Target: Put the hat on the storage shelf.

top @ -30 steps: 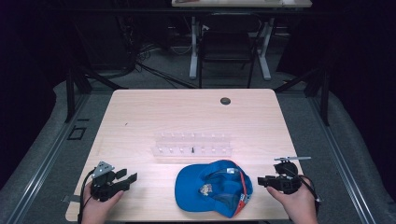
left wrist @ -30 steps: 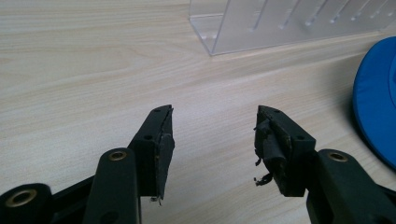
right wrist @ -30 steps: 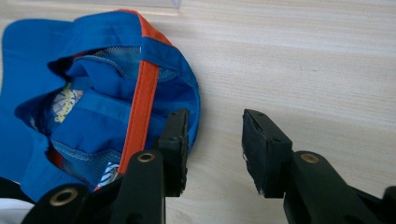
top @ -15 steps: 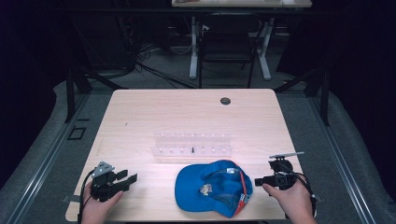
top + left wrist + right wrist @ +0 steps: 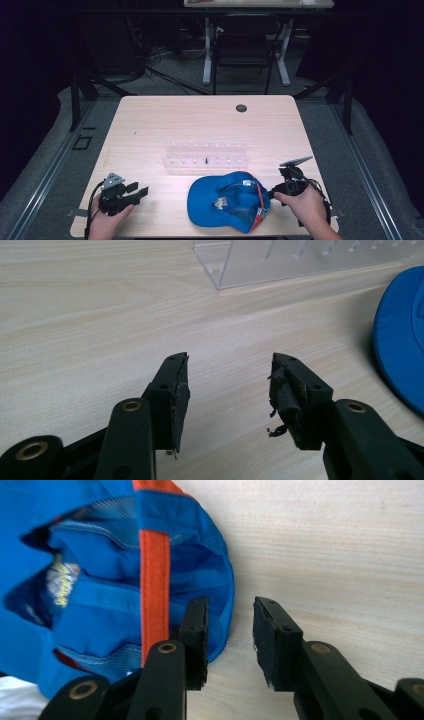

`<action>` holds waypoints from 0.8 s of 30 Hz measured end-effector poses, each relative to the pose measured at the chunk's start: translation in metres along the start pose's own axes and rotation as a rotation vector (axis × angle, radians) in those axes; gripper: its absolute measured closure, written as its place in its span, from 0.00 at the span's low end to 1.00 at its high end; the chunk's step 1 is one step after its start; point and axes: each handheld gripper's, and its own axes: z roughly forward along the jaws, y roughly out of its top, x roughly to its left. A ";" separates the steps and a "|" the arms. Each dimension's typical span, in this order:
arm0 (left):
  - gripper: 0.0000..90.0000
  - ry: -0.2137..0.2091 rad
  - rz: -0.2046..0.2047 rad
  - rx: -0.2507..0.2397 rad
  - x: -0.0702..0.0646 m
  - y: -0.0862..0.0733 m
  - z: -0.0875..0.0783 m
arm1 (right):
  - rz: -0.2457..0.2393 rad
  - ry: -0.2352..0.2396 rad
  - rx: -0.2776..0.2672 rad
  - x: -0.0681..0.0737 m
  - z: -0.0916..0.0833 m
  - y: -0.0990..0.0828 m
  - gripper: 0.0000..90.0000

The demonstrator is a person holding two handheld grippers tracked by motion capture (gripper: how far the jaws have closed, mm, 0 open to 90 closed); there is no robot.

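Counter [image 5: 165, 120]: pale wood-grain top, carrying all items listed below.

Blue cap [image 5: 227, 200]: lying upside down near the front edge, right of centre, its inside facing up and showing an orange band and a small label. In the right gripper view the cap's [image 5: 100, 580] rim is sitting just at the inner jaw.

Clear plastic rack [image 5: 206, 155]: resting at mid-counter just behind the cap, apart from it; one small dark piece is standing in it. Its corner [image 5: 280, 260] is appearing at the top of the left gripper view.

Left gripper [image 5: 135, 192]: being held by a hand at the front left corner, well apart from the cap. Its jaws are standing wide apart over bare wood [image 5: 227, 385], gripping nothing.

Right gripper [image 5: 272, 191]: being held by a hand at the cap's right edge. Its jaws are standing parted [image 5: 229, 635], one beside the cap's rim and one over bare wood, not closing on the fabric.

Small dark round fitting [image 5: 241, 108]: sitting near the far edge.
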 end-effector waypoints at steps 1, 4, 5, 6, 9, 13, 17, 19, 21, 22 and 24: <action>0.56 0.002 -0.001 -0.002 0.000 0.000 0.000 | 0.001 -0.007 0.008 0.001 0.003 0.000 0.75; 0.56 0.004 0.002 0.005 0.000 0.000 0.001 | -0.001 -0.011 0.034 0.002 0.009 0.002 0.77; 0.56 0.005 0.001 0.006 0.000 0.000 0.001 | 0.000 -0.009 0.047 0.003 0.011 0.003 0.77; 0.56 0.005 0.001 0.006 0.000 0.000 0.001 | 0.003 -0.012 0.060 0.004 0.012 0.004 0.78; 0.56 0.004 0.000 0.006 0.000 0.000 0.002 | -0.001 -0.018 0.076 0.004 0.016 0.005 0.81; 0.56 0.004 0.001 0.008 0.000 0.000 0.002 | 0.016 -0.007 0.061 0.004 0.022 0.006 0.82; 0.56 0.004 0.000 0.008 0.001 0.000 0.002 | -0.025 -0.030 0.125 0.003 0.023 0.010 0.83; 0.56 0.004 0.001 0.009 0.001 0.000 0.002 | 0.015 -0.010 0.087 0.005 0.028 0.008 0.85; 0.56 0.004 0.001 0.010 0.001 0.000 0.002 | 0.003 -0.018 0.109 0.005 0.029 0.008 0.86; 0.56 0.006 0.000 0.011 0.001 0.000 0.002 | 0.007 -0.019 0.105 0.005 0.030 0.008 0.87; 0.56 0.005 0.000 0.009 0.001 0.000 0.003 | 0.004 -0.027 0.110 0.005 0.031 0.008 0.91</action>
